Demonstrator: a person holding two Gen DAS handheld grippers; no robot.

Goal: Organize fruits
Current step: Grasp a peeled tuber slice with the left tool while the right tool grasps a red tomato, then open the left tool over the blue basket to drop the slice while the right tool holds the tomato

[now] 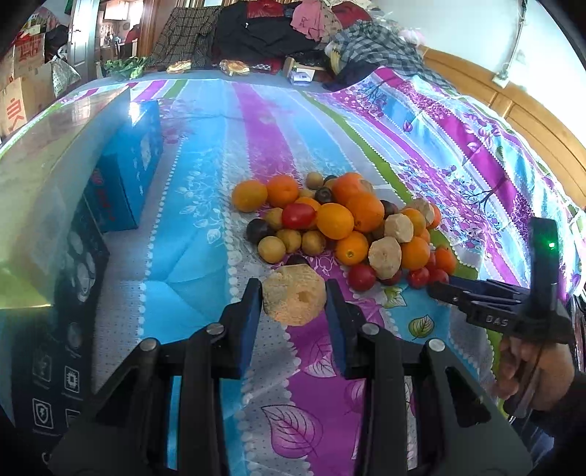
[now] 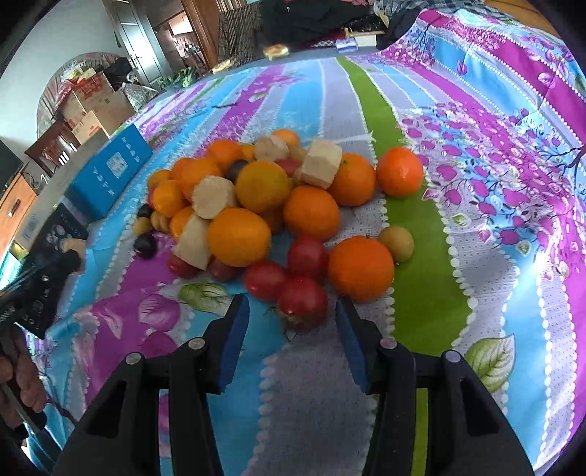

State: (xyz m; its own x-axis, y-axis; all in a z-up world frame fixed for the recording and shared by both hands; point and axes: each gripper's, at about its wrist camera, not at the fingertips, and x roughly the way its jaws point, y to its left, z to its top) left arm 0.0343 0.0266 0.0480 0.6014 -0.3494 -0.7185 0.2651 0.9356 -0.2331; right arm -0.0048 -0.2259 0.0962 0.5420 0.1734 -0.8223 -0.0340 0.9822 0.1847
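A heap of fruit [image 1: 340,223] lies on the striped floral bedspread [image 1: 205,164]: oranges, red tomatoes, small yellow-brown fruits, dark plums and pale peeled chunks. My left gripper [image 1: 294,304] is shut on a pale peeled chunk [image 1: 293,293], held just in front of the heap. In the right wrist view, my right gripper [image 2: 292,305] straddles a red tomato [image 2: 304,300] at the heap's near edge. Its blue pads [image 2: 234,329] stand clear of the tomato on both sides. From the left wrist view the right gripper [image 1: 439,289] reaches in from the right, beside small tomatoes [image 1: 419,276].
A blue box [image 1: 128,175] and a dark printed box [image 1: 73,329] stand left of the heap. Piled clothes [image 1: 263,33] cover the far end of the bed. A wooden headboard [image 1: 531,121] runs along the right. A hand [image 1: 531,369] holds the right gripper.
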